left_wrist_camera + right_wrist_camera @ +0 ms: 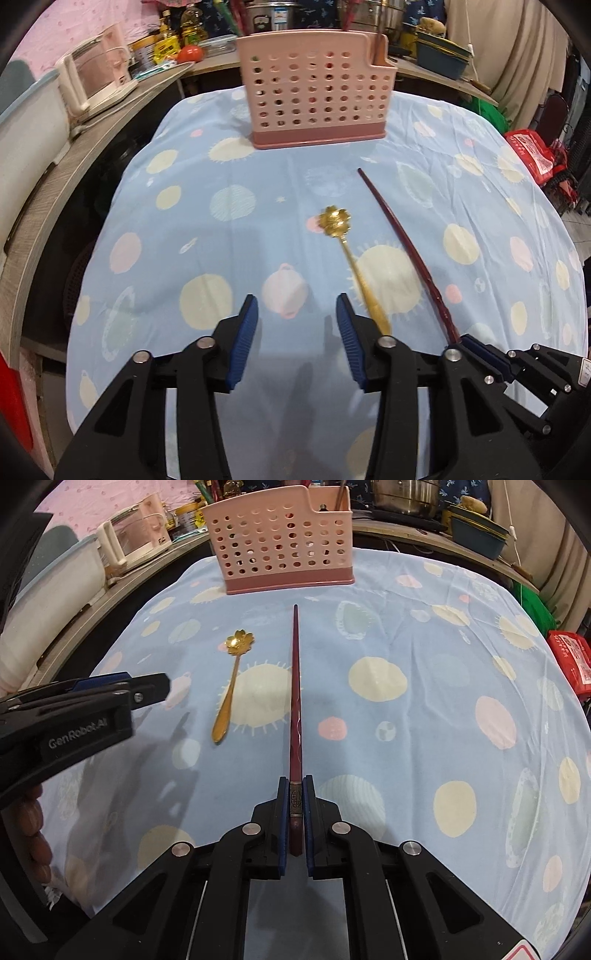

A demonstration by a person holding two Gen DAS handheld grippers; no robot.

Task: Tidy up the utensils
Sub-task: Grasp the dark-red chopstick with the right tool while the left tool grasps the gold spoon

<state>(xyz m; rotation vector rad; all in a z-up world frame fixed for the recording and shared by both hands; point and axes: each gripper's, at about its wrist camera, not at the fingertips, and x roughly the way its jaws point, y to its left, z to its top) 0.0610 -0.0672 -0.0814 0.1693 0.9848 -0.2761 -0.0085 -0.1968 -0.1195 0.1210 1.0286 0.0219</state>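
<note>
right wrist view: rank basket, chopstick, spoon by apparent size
1. pink basket, biggest in area.
2. dark red chopstick, longest, but thin, and its near end sits close to the camera.
3. gold spoon, smallest.

Left hand-held gripper (110,692) side: "GenRobot.AI", printed in pale letters on black casing.
Red bag (570,657) at right edge: print seen, not legible.

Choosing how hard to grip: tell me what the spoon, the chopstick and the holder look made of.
Spoon: probably metal with a shiny gold finish, bright glints on the flower-shaped bowl.
Chopstick: dark red, glossy, likely lacquered wood or plastic, with a metal-looking band near its end.
Holder: pink matte plastic, moulded with rows of round holes.
</note>
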